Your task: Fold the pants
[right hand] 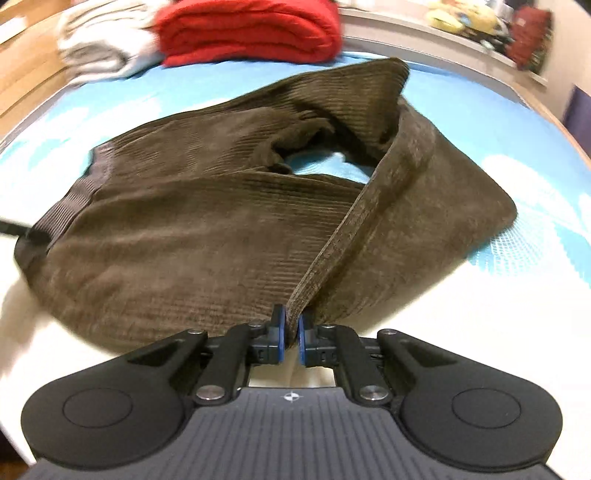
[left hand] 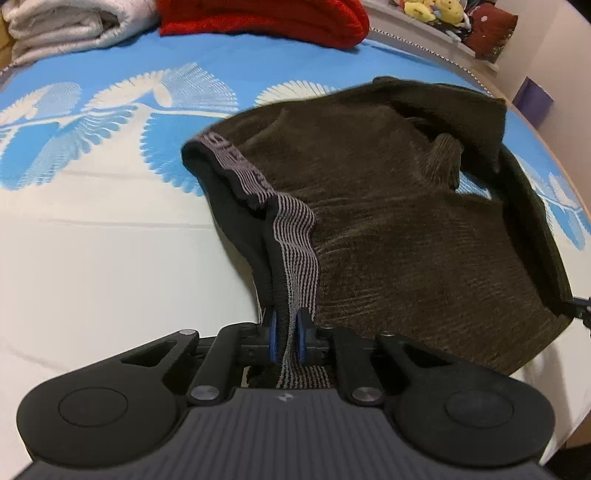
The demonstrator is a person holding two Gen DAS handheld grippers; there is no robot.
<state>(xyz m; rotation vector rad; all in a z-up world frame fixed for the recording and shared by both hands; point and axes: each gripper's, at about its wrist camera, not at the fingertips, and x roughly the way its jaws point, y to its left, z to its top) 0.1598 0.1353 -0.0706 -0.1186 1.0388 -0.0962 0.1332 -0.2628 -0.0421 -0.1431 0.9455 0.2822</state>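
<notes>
Pants (left hand: 406, 229) are being pinched at two edges on the bed (left hand: 110, 258), likely for folding. The waistband (left hand: 295, 251) is being clamped by the left claw (left hand: 285, 338), a leg hem (right hand: 332, 243) by the right claw (right hand: 290, 334).

Soft, even indoor light falls on both views, with pale bedding (left hand: 92, 266) nearly washed out and only faint shadow under the brown pants (left hand: 406, 229). Fisheye distortion bends the bed's edges into curves. The right wrist view is motion-blurred, smearing the red blanket (right hand: 251, 33) and far shelf; the left is sharper.
</notes>
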